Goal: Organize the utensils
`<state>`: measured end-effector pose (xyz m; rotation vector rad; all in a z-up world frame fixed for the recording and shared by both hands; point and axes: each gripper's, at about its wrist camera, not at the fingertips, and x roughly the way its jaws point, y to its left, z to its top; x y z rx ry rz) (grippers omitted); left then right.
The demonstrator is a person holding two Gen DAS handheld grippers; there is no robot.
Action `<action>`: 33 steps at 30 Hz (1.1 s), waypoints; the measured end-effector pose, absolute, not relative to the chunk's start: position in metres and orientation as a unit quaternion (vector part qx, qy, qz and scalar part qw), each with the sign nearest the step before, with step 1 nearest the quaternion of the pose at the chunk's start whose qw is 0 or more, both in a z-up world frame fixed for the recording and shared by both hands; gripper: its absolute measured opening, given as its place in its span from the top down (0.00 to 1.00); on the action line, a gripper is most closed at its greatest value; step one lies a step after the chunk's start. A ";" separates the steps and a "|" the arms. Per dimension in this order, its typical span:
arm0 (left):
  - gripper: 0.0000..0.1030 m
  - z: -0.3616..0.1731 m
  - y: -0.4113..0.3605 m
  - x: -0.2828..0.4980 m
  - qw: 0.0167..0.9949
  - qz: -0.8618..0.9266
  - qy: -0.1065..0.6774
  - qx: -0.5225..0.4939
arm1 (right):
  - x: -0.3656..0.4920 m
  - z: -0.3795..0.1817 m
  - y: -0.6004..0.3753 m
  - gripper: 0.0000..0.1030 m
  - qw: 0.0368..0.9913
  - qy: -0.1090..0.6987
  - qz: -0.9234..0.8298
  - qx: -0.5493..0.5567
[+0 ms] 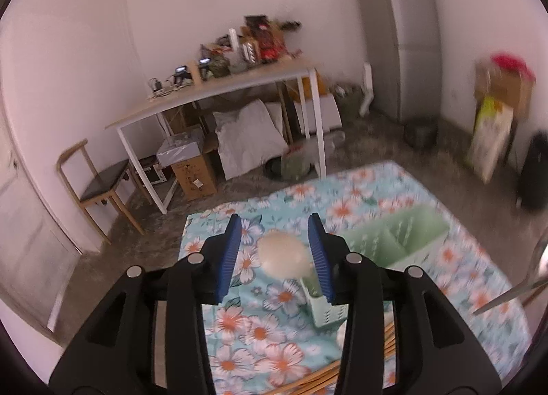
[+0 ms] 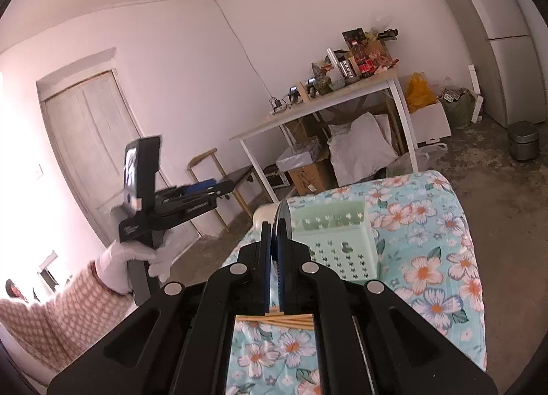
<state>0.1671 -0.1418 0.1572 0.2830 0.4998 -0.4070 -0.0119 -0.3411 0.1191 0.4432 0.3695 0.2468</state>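
My left gripper point(image 1: 275, 220) is open above the flowered tablecloth point(image 1: 274, 336). A cream spoon point(image 1: 282, 253) stands between its blue pads point(image 1: 229, 258), handle down in a small green cup point(image 1: 323, 306), and neither pad presses on it. The larger green utensil holder point(image 1: 404, 237) sits just to the right, and wooden chopsticks point(image 1: 376, 364) lie near the front. My right gripper point(image 2: 274, 224) is shut on a metal spoon point(image 2: 283, 218), seen edge-on in front of the green holder point(image 2: 337, 241). The left gripper point(image 2: 205, 189) shows at the left, held by a gloved hand point(image 2: 137, 254).
The table ends close at the left and far side, with bare concrete floor beyond. A wooden chair point(image 1: 99, 186), a cluttered white desk point(image 1: 219, 90) with boxes under it, a grey fridge point(image 1: 404, 42) and a door point(image 2: 89, 141) stand around the room.
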 end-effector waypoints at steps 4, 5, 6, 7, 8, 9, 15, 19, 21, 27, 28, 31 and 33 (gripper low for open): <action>0.54 0.158 -0.114 0.152 0.949 -0.196 0.231 0.083 | -0.002 0.137 -0.353 0.97 0.951 0.160 0.137 0.227; 0.52 0.156 -0.108 0.147 0.950 -0.196 0.231 0.075 | 0.000 0.141 -0.355 0.97 0.951 0.155 0.140 0.228; 0.51 0.153 -0.103 0.143 0.950 -0.197 0.232 0.067 | 0.004 0.147 -0.359 0.97 0.951 0.147 0.146 0.230; 0.50 0.147 -0.094 0.136 0.950 -0.196 0.235 0.054 | 0.008 0.151 -0.361 0.97 0.950 0.142 0.150 0.234; 0.47 0.142 -0.088 0.133 0.950 -0.195 0.239 0.047 | 0.013 0.158 -0.366 0.97 0.948 0.135 0.161 0.241; 0.46 0.137 -0.082 0.129 0.950 -0.193 0.243 0.041 | 0.018 0.163 -0.370 0.97 0.945 0.128 0.169 0.247; 0.44 0.091 -0.046 0.108 0.943 -0.177 0.280 -0.005 | 0.062 0.177 -0.377 0.97 0.939 0.109 0.195 0.260; 0.44 0.061 -0.029 0.094 0.937 -0.166 0.305 -0.020 | 0.096 0.170 -0.375 0.97 0.944 0.118 0.185 0.245; 0.44 0.050 -0.020 0.088 0.936 -0.164 0.311 -0.024 | 0.109 0.164 -0.371 0.97 0.951 0.123 0.171 0.226; 0.42 0.041 -0.005 0.079 0.938 -0.154 0.309 -0.027 | 0.149 0.121 -0.360 0.97 0.955 0.177 0.154 0.179; 0.42 0.042 -0.004 0.079 0.939 -0.153 0.308 -0.027 | 0.153 0.114 -0.358 0.96 0.955 0.187 0.151 0.174; 0.42 0.043 0.000 0.078 0.939 -0.150 0.308 -0.029 | 0.164 0.091 -0.349 0.95 0.951 0.232 0.138 0.150; 0.42 0.043 0.000 0.080 0.939 -0.150 0.308 -0.029 | 0.162 0.085 -0.345 0.94 0.951 0.244 0.133 0.138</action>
